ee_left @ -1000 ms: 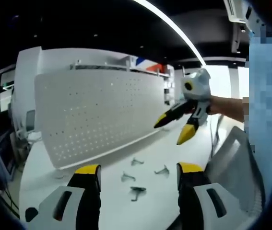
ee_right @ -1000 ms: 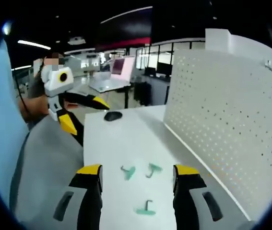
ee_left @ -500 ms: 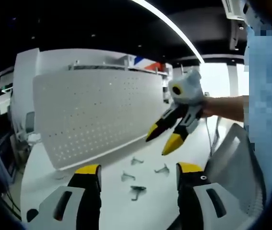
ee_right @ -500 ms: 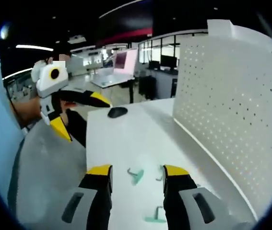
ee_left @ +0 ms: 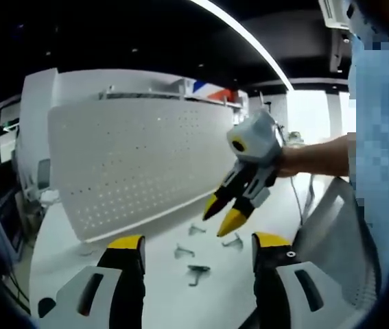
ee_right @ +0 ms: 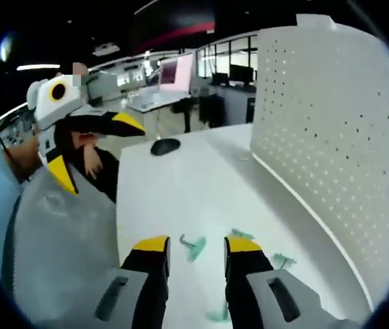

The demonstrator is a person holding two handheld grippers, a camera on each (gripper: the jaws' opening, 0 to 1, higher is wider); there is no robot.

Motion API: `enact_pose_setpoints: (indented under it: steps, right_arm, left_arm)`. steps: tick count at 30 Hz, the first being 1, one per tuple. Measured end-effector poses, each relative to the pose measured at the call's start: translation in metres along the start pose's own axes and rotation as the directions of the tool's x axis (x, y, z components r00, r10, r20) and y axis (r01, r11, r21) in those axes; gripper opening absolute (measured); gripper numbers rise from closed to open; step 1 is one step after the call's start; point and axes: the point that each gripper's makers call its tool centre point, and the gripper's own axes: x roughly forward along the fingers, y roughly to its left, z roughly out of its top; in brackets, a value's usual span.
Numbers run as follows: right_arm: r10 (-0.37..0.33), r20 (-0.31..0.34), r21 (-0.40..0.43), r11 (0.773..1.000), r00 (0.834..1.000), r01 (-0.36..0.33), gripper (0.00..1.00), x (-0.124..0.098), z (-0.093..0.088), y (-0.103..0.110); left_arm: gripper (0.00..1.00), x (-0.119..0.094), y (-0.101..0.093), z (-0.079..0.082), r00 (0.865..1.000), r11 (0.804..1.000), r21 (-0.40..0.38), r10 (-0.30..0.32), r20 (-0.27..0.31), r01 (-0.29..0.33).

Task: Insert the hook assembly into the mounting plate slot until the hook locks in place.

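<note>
Left gripper (ee_left: 197, 248): yellow-tipped jaws spread wide at the bottom of the left gripper view, nothing between them; seen again in the right gripper view (ee_right: 88, 154), up at the left, off the table edge, jaws parted and empty.

Right gripper (ee_right: 195, 245): jaws fairly close together, a narrow gap left, nothing clamped; in the left gripper view (ee_left: 223, 212), tilted down over the table with its tips just above the hooks, slightly parted.

Hook under the right jaws (ee_right: 194, 244): green-grey, lying on the table, showing in the gap between the two tips; contact with the pads cannot be made out.

Other hooks: one by the right jaw's outer side (ee_right: 282, 260), one low between the jaws (ee_right: 219, 315), partly hidden. In the left gripper view, four small hooks loose on the table, nearest one (ee_left: 195, 273).

Mounting plate (ee_left: 139, 164): white perforated panel standing upright along the far edge of the table, no hook in it.

Table (ee_right: 187, 185): white; dark computer mouse (ee_right: 164, 146) at its far end.

Person: forearm (ee_left: 314, 156) reaching in from the right.
</note>
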Motion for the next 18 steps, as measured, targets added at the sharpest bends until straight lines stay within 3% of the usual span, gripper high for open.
enact_pose_setpoints:
  steps: [18]
  right_arm:
    - [0.032, -0.116, 0.013, 0.999, 0.993, -0.031, 0.17, 0.043, -0.018, 0.002]
  left_arm:
    - [0.64, -0.001, 0.002, -0.001, 1.000, 1.000, 0.006, 0.005, 0.000, -0.005]
